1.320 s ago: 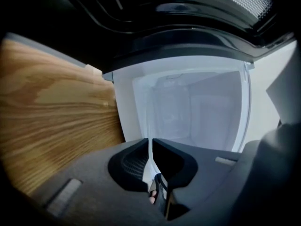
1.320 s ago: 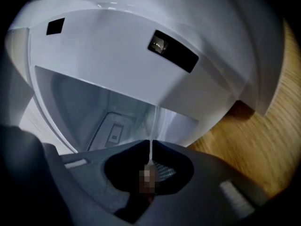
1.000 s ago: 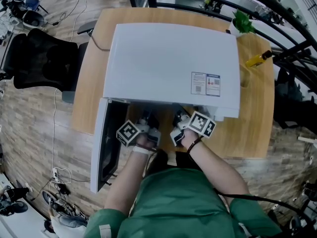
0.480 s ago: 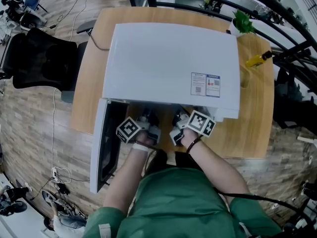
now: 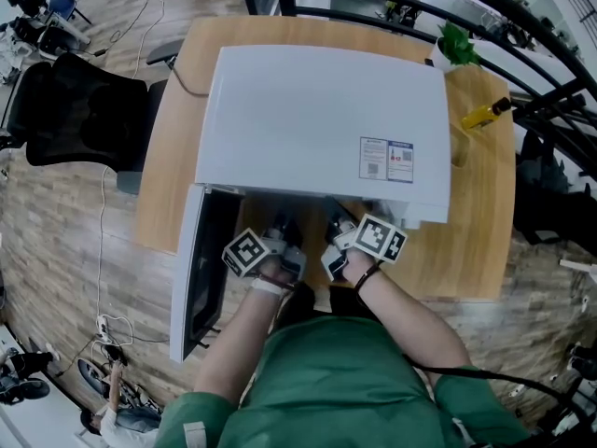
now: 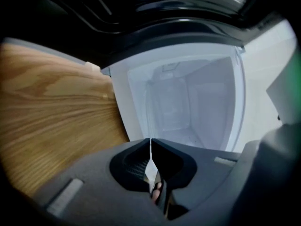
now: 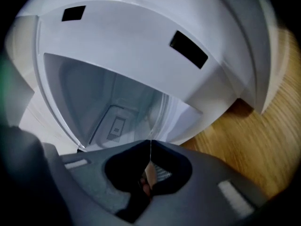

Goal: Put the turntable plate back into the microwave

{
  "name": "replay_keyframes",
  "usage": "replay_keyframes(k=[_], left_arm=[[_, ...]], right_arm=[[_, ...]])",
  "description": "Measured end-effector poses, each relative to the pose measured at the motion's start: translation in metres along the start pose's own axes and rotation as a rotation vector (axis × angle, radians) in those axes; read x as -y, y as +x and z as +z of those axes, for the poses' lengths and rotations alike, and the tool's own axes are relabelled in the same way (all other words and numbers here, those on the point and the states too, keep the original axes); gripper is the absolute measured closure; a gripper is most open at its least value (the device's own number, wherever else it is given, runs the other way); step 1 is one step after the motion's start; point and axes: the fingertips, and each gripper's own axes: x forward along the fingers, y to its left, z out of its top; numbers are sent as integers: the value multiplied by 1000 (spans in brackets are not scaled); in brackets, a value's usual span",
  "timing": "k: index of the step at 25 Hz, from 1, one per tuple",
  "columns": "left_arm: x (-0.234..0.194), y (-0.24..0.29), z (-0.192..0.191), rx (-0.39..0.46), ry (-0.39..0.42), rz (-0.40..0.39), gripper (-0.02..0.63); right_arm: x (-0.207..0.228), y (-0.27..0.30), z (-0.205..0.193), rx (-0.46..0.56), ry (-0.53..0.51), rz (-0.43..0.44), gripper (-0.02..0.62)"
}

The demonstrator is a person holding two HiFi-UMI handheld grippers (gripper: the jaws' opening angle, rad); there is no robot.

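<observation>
Head view: left tool (image 5: 284, 230) and right tool (image 5: 338, 231), clenched shut, point together into microwave (image 5: 317, 110).

The right gripper (image 7: 150, 144) — its jaws have closed together.

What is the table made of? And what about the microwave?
Table: it looks like wood, or a wood-look laminate. It is light brown with long grain lines and a matt surface.
Microwave: the casing is smooth, plain white. It could be painted metal or plastic, and the look does not settle which. Its inside walls look pale, smooth and slightly glossy.
</observation>
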Motion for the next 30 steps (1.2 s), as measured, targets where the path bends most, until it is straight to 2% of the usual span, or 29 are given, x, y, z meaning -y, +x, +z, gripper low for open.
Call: replay_keyframes(k=[5,9,12,14,16,18,20,22,26,30], left_arm=[[12,-8,-30,-79,94,4,589],[15,-22,-39,-80,77,-1,588],[17,-35,-39,-65,45,-6,588],[22,-44,-41,-65,65,-8,589],[29,-50,-45,-80,135,-2,588],[36,-55,-51,-104,258,22,589],[42,-61,-53,-119,390,54,589],[51,-67,-55,-128,477,67,589],[74,-77,-60,-147,607,75,589],[102,-87,-56,-115,660,45,589]], right_arm=[[-13,-11,-7,-35,-153,3,589],[-14,-27,-10,-34,-151,5,589],[-14,-43,-14,-46,-191,-1,589],[-14,-55,-17,-49,-220,-4,589],[-14,-66,-18,-46,-248,-1,589],[-23,-74,-18,-40,-287,14,589],[-35,-80,-17,-34,-354,27,589],[-47,-86,-19,-33,-455,34,589],[-68,-96,-27,-49,-712,49,589],[-89,-105,-35,-55,-827,67,589]])
